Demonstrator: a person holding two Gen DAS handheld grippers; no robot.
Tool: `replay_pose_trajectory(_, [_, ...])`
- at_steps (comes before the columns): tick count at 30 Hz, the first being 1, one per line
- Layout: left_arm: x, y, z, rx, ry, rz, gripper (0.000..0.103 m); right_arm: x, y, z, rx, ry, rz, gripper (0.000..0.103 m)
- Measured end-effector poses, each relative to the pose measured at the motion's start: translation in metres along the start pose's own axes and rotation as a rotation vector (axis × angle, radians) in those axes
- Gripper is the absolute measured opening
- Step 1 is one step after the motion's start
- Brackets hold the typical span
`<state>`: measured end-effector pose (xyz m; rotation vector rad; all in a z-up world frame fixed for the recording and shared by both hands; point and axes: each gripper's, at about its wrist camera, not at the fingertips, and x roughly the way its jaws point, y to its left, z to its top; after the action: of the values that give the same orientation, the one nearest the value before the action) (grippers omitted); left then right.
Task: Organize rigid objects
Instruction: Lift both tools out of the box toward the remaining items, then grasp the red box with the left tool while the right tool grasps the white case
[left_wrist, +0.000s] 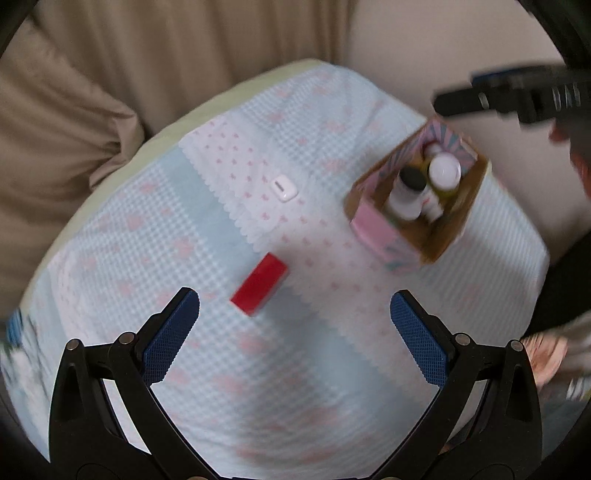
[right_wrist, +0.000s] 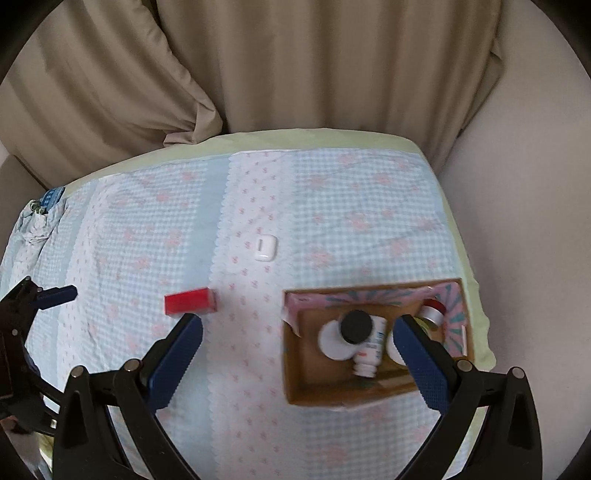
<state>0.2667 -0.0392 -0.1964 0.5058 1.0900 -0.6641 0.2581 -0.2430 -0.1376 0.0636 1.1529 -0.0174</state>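
Left wrist view: the left gripper (left_wrist: 294, 306) hangs above the cloth-covered desk (left_wrist: 332, 369), its fingers (left_wrist: 173, 332) spread wide and holding nothing. A red block (left_wrist: 259, 283) lies flat on the cloth just ahead of the fingertips, slightly left of the gap; a small white case (left_wrist: 282, 188) lies farther off, well apart from it. A cardboard box (left_wrist: 417, 195) at the right already holds several upright bottles (left_wrist: 410, 192).

Right wrist view: the right gripper (right_wrist: 299, 326) is likewise wide open and empty, poised over the near left part of the box, with the red block just beyond its left finger.

Handling (a judgement): the block looks stiff, light and smooth-sided, so it should neither crush nor deform; a grasp across its two long faces, near the middle, offers the shortest span and least tendency to pivot. The white case appears glossy and rounded, hence more liable to slip; its flatter broad faces seem the better hold. The soft cloth may yield under downward pressure.
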Motion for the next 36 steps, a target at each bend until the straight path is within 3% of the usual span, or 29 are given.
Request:
replay_pose_trajectory(8, [0.082,0.035,0.013,0.133,0.145,-0.058,0.103,0.074,0.032,0.046,0.001,0.097,0.036,0.103])
replay_pose_trajectory(16, [0.194,0.035,-0.002,0.234,0.330,-0.071,0.100,0.208,0.043,0.078,-0.021,0.254,0.056,0.102])
replay_pose_trajectory(20, [0.244,0.034,-0.013,0.285,0.408,-0.068,0.091,0.271,0.044,0.085,-0.005,0.323,0.040,0.091])
replay_pose_trajectory(26, [0.271,0.039,-0.018,0.316,0.427,-0.103,0.080,0.341,0.045,0.090,0.037,0.430,0.009,0.081])
replay_pose_trajectory(34, [0.285,0.040,-0.020,0.340,0.436,-0.111,0.071,0.384,0.052,0.084,0.069,0.501,0.010,0.062])
replay_pose_trajectory(36, [0.289,0.038,-0.022,0.346,0.446,-0.119,0.060,0.389,0.053,0.085,0.075,0.507,-0.004,0.062])
